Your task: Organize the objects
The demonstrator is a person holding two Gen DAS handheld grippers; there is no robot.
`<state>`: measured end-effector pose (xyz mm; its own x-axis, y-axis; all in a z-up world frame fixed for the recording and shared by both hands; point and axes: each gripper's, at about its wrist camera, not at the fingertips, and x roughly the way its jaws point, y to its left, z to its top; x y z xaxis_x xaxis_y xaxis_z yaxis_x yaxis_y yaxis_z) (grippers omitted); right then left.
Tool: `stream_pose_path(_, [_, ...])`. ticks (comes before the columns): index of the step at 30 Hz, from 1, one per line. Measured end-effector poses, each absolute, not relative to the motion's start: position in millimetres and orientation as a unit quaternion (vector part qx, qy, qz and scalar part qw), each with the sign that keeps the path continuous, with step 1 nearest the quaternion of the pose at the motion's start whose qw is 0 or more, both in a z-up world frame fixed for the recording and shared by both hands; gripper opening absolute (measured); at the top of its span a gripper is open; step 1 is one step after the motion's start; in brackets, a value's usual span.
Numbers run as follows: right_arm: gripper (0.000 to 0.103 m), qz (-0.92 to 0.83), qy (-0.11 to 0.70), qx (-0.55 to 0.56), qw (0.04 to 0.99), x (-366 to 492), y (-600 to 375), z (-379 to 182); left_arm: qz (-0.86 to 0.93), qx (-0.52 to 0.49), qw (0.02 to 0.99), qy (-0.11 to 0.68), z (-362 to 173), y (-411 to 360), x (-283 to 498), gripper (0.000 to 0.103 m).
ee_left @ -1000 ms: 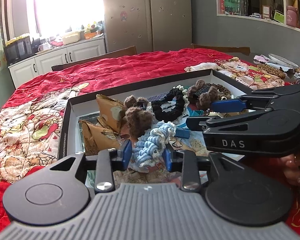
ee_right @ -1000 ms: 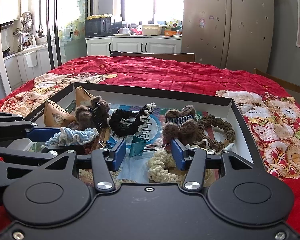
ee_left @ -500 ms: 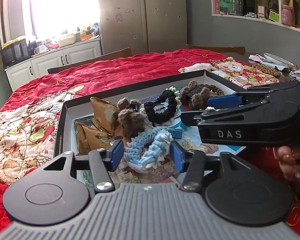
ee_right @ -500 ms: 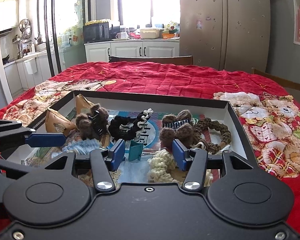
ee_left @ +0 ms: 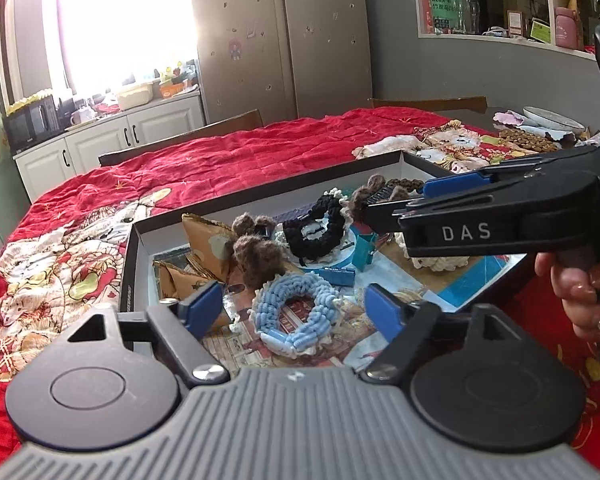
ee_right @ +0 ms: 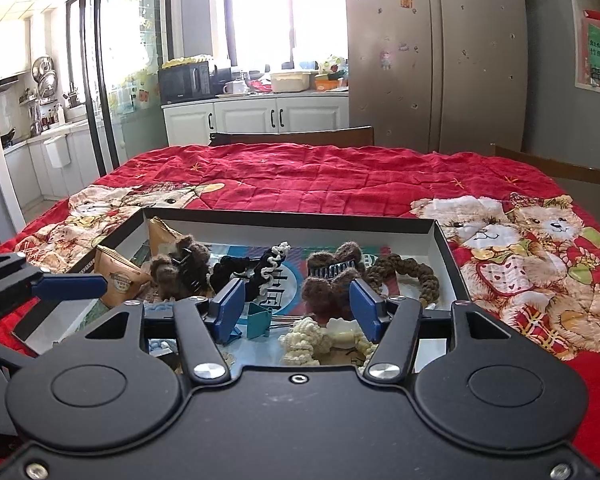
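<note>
Released since a second ago: blue crocheted scrunchie [ee_left: 296, 312] now lies loose on the black shallow box [ee_left: 129, 276] floor, between the left gripper [ee_left: 296, 312] jaws, touching neither pad; those jaws are wide and opening. Right gripper [ee_right: 298, 309] jaws are about half apart and opening, gripping nothing, with cream crocheted scrunchie [ee_right: 306, 340] just below them and teal binder clip [ee_right: 259, 320] near the left pad.

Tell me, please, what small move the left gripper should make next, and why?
Probably lift the left gripper back from the box: its jaws are opening, no pad touches the blue scrunchie, and that scrunchie already lies flat inside.
</note>
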<state>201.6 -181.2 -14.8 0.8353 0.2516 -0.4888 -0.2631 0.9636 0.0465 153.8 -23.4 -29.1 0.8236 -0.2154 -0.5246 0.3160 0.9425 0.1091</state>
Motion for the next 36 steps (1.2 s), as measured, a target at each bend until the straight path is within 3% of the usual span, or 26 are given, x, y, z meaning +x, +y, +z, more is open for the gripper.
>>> stream_pose_path(36, [0.064,0.128,0.261,-0.022,0.957,147.3,-208.9,13.1,-0.125,0.119,0.955,0.24,-0.1,-29.2,115.4,0.102])
